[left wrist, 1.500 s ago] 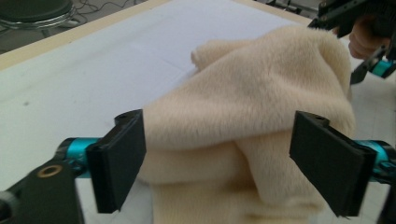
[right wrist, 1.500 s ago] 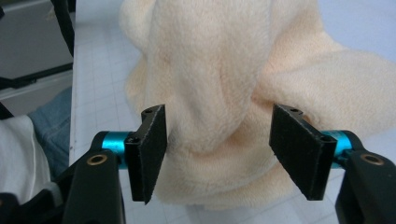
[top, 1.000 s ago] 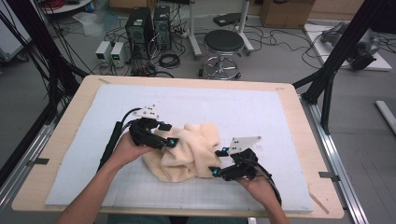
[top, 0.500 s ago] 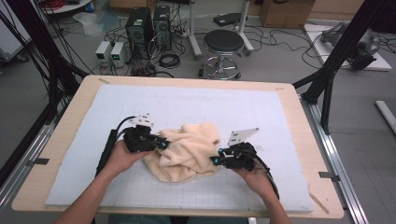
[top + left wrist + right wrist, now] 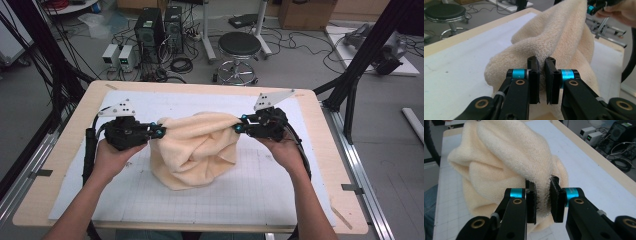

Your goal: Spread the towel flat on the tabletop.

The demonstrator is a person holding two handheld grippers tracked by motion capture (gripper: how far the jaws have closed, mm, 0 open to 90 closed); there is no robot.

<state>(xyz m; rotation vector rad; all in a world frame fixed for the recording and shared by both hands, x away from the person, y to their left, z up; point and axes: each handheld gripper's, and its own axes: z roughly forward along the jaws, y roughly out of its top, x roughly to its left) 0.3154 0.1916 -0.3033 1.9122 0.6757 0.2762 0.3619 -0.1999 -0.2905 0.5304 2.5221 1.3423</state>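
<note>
A cream towel (image 5: 197, 147) hangs between two hand-held grippers above the white mat (image 5: 280, 185) of a wooden table (image 5: 65, 150). The left gripper (image 5: 159, 131) pinches a fold at the towel's left upper edge; its jaws are drawn close with cloth pressed between the pads, as the left gripper view confirms (image 5: 542, 80). The right gripper (image 5: 239, 128) clamps the right upper edge in the same way, a fluffy hem caught between its narrow jaws (image 5: 543, 201).

Progress, as judged: both grips are made and the towel is raised by its top edge, yet it remains bunched, with twisted folds sagging in the middle and its lower end resting on the mat. Spreading it flat, and any folding after that, appears left to do.

Room for movement: the towel sits near the table's centre. Bare mat lies in front of it toward the person and on both sides, and the far table edge stands well apart from the cloth. The hands can probably draw farther apart without reaching the side edges. A stool (image 5: 240, 50) and cabling stand on the floor beyond the table.
</note>
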